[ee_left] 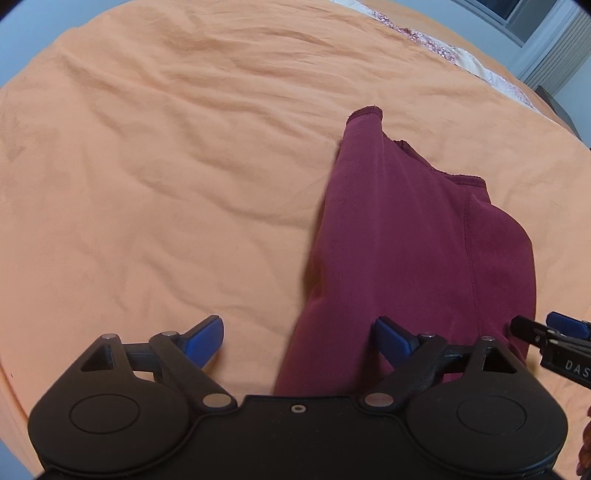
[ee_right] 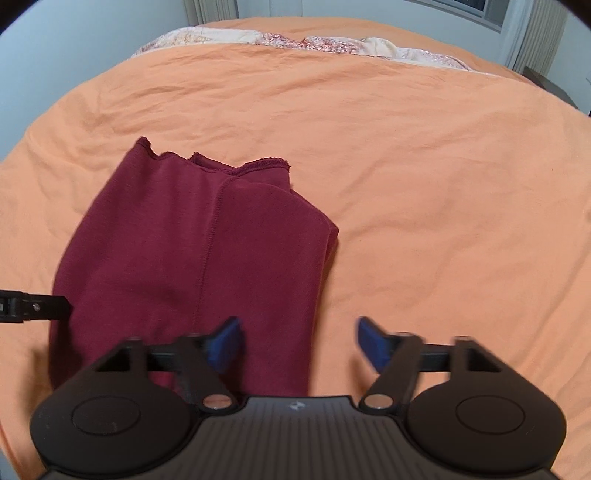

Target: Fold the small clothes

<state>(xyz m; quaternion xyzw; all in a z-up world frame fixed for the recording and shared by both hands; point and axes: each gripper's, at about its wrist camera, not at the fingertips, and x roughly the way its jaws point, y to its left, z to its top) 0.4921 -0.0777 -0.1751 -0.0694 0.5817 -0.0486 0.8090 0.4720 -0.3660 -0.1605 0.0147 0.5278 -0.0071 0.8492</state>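
A dark red garment (ee_left: 399,243) lies folded lengthwise on the orange bedsheet (ee_left: 166,166), its raw hem edges at the far end. My left gripper (ee_left: 299,341) is open over the garment's near left edge, its right blue pad above the cloth and its left pad above the sheet. In the right wrist view the same garment (ee_right: 192,251) stretches ahead on the left. My right gripper (ee_right: 299,345) is open over the garment's near right edge, holding nothing. Each gripper's tip shows at the edge of the other's view.
The orange sheet (ee_right: 424,184) covers a wide bed with wrinkles all round the garment. A floral quilt (ee_right: 295,40) lies bunched along the far end. Beyond it are a wall, curtains (ee_right: 210,9) and a window (ee_left: 517,14).
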